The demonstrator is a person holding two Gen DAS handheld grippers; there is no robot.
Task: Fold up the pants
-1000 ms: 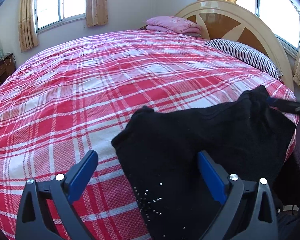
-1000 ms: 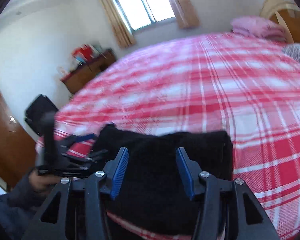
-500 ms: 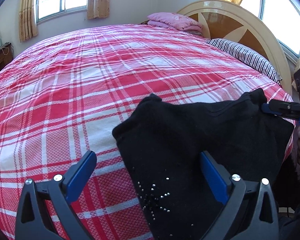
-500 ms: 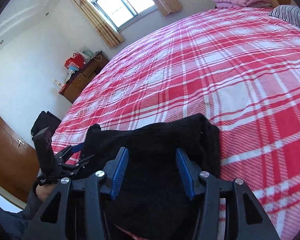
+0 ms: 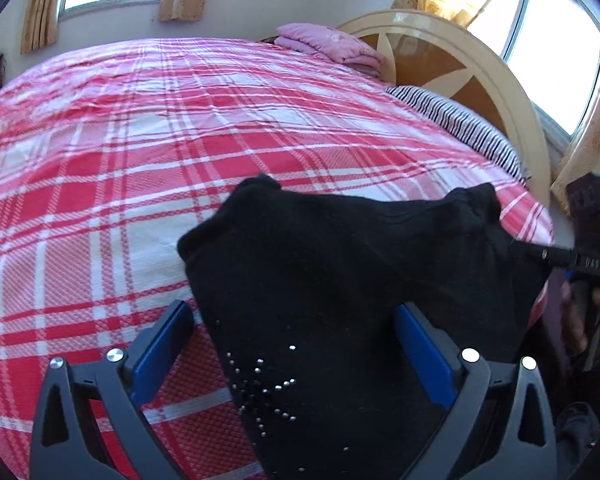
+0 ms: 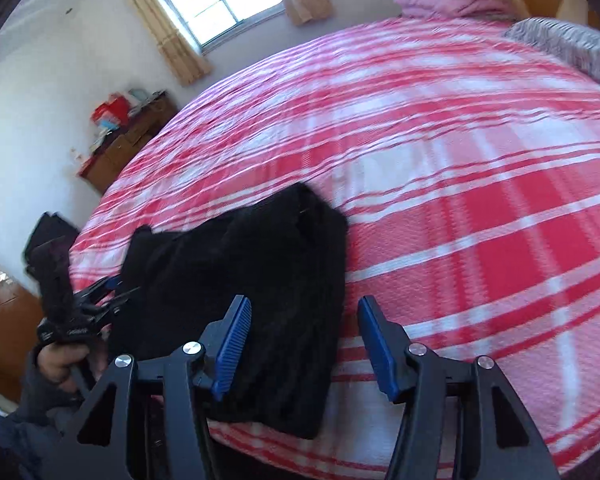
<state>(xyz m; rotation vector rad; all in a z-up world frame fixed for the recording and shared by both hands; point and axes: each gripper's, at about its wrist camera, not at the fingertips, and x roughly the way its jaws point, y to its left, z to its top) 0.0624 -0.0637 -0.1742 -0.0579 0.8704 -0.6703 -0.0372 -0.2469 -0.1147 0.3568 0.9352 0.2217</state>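
Note:
Black pants (image 5: pixel 340 264) with a star of silver studs lie bunched at the near edge of the red plaid bed (image 5: pixel 140 128). My left gripper (image 5: pixel 296 344) is open, its blue pads either side of the studded part. The pants also show in the right wrist view (image 6: pixel 260 280). My right gripper (image 6: pixel 304 340) is open and empty, over the pants' right edge and the bedspread (image 6: pixel 460 200). The right gripper also shows in the left wrist view (image 5: pixel 556 256) at the pants' far right edge. The left gripper shows in the right wrist view (image 6: pixel 108 296) at the pants' left end.
A pink folded blanket (image 5: pixel 328 44) and a striped pillow (image 5: pixel 460 128) lie by the round headboard (image 5: pixel 460 52). A wooden cabinet (image 6: pixel 128 136) stands by the wall under the window. A black bag (image 6: pixel 50 228) sits by the door.
My right gripper has opened wider and swung right, off the middle of the pants to their right edge. My left gripper stays open and has moved slightly closer over the studs.

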